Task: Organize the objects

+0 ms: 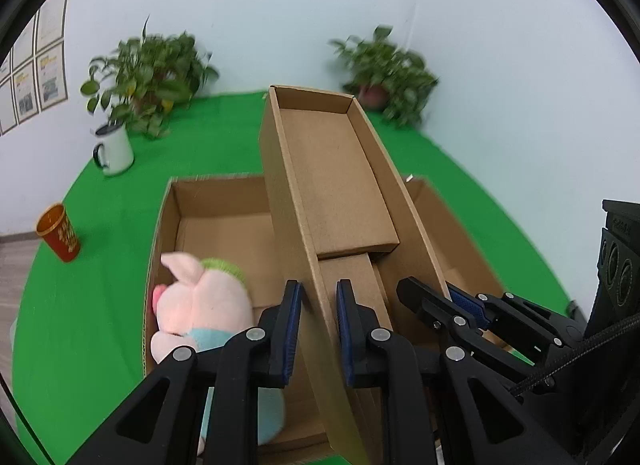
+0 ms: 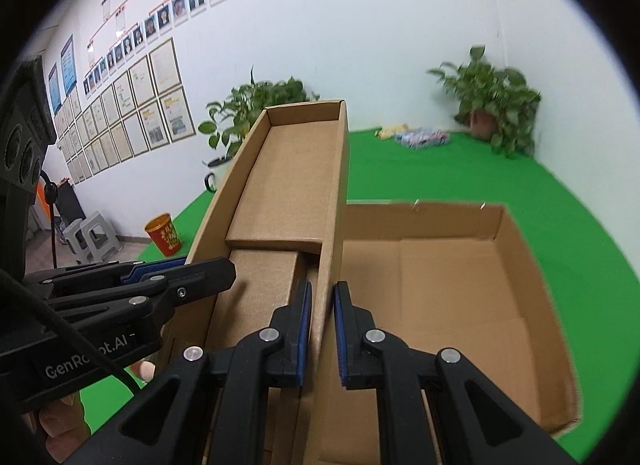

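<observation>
At 9 o'clock a pink pig toy (image 1: 196, 305) lies in the big box (image 1: 168, 225). The left gripper (image 1: 318, 329) is clamped on the left wall of the long box (image 1: 332, 169), held above the big box. The right gripper (image 2: 320, 331) pinches its right wall. If 1 grip slips on the thin card, the long box could tip onto the pig.

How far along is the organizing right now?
Done: the plush pig lies in the big open box. In hand: the left gripper and right gripper each pinch a side wall of the narrow box over it. Left: mug and red cup remain on the green mat.
</observation>
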The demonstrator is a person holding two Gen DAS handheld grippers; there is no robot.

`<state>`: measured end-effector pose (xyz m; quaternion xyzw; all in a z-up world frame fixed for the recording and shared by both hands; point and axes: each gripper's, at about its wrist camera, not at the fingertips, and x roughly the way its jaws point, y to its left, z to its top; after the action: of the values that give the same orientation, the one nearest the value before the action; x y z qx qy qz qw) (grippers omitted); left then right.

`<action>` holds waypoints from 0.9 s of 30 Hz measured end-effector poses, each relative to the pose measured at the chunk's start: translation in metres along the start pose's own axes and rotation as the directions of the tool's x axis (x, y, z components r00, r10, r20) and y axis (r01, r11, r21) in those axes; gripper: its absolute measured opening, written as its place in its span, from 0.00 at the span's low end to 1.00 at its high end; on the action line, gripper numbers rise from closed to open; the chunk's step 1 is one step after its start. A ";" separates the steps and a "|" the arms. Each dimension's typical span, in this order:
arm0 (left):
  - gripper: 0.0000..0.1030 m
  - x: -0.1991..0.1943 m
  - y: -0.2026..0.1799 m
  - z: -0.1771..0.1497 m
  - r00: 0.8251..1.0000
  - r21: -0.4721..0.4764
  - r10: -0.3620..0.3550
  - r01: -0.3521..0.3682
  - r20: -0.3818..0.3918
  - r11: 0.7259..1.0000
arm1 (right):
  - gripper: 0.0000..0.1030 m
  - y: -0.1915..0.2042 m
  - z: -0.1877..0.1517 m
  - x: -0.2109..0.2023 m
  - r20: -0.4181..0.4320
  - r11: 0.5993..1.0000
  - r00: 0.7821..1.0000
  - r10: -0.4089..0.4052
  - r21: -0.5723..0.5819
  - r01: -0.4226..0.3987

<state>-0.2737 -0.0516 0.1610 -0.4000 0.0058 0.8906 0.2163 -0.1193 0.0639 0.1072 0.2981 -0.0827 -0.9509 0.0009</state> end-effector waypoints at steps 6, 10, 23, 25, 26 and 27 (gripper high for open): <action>0.13 0.065 0.024 -0.016 0.990 -0.010 0.047 -0.048 -0.136 0.999 | 0.10 -0.008 -0.022 0.047 -0.114 0.999 0.993 0.017 0.035 -0.013; 0.12 0.093 0.031 -0.028 0.975 0.009 0.104 -0.104 -0.194 0.995 | 0.10 -0.011 -0.036 0.068 -0.194 0.997 0.981 0.029 0.070 -0.015; 0.15 0.047 0.035 -0.047 0.989 0.010 0.107 -0.106 -0.102 0.994 | 0.08 0.001 -0.050 0.086 -0.299 1.000 0.954 0.002 0.017 0.004; 0.15 0.036 0.037 -0.049 0.991 0.008 0.102 -0.102 -0.082 0.995 | 0.08 0.000 -0.049 0.087 -0.307 1.000 0.952 -0.002 0.014 0.006; 0.15 0.030 0.037 -0.050 0.993 0.004 0.096 -0.096 -0.070 0.995 | 0.08 0.000 -0.048 0.089 -0.310 1.000 0.951 -0.001 0.019 0.007; 0.16 0.023 0.038 -0.052 0.995 -0.001 0.087 -0.087 -0.053 0.996 | 0.09 0.000 -0.048 0.089 -0.312 1.000 0.950 0.001 0.025 0.008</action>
<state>-0.2654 -0.0863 0.1030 -0.4233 0.0275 0.8882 0.1764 -0.1653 0.0520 0.0181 0.4447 -0.0932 -0.8908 0.0084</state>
